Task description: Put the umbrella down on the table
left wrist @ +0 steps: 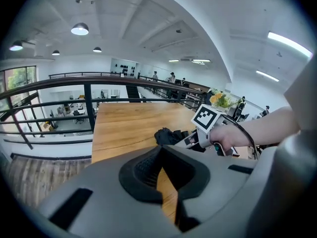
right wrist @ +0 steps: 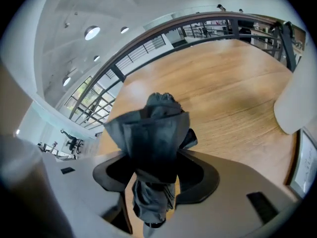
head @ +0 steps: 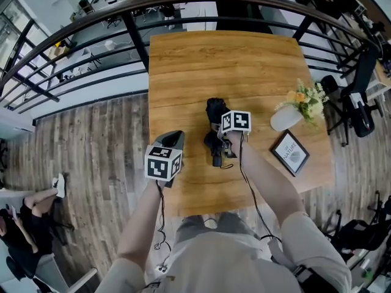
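A folded black umbrella (head: 214,112) is held low over the middle of the wooden table (head: 201,60); I cannot tell if it touches the wood. My right gripper (head: 218,139) is shut on the umbrella (right wrist: 153,128), whose bunched fabric fills the space between its jaws (right wrist: 156,172). In the left gripper view the umbrella (left wrist: 167,135) shows as a dark bundle beside the right gripper's marker cube (left wrist: 206,118). My left gripper (head: 175,137) hovers at the table's front left edge, shut with nothing in it (left wrist: 161,163).
A white vase (head: 286,118) with flowers (head: 306,98) lies at the table's right side, with a framed picture (head: 291,152) in front of it. A black railing (head: 122,18) runs behind the table. Wooden floor lies to the left.
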Tool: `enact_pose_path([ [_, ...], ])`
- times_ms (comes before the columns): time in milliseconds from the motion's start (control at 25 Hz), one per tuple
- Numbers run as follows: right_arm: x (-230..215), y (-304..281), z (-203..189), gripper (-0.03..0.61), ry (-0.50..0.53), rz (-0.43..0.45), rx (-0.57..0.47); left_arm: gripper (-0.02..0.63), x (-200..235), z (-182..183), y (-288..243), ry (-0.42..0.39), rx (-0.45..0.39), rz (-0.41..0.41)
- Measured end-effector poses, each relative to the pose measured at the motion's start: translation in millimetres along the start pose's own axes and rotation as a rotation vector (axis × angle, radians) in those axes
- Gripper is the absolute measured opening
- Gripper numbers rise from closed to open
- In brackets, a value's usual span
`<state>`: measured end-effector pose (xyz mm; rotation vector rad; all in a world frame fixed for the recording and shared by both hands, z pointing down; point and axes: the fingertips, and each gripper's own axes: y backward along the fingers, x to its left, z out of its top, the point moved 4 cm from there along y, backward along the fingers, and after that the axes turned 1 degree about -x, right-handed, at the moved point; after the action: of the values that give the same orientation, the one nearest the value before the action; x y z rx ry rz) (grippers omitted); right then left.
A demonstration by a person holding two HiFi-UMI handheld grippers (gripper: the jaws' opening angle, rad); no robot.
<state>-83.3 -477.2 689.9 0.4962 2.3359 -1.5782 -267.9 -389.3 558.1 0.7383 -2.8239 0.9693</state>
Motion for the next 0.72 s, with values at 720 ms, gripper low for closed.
enact_pose_path([
  [720,145.5,298.2,60.8,0.056,0.471,0.249,-0.703,0.017,-68.3,128.0,147.9,-0.148,-0.369,0.061],
])
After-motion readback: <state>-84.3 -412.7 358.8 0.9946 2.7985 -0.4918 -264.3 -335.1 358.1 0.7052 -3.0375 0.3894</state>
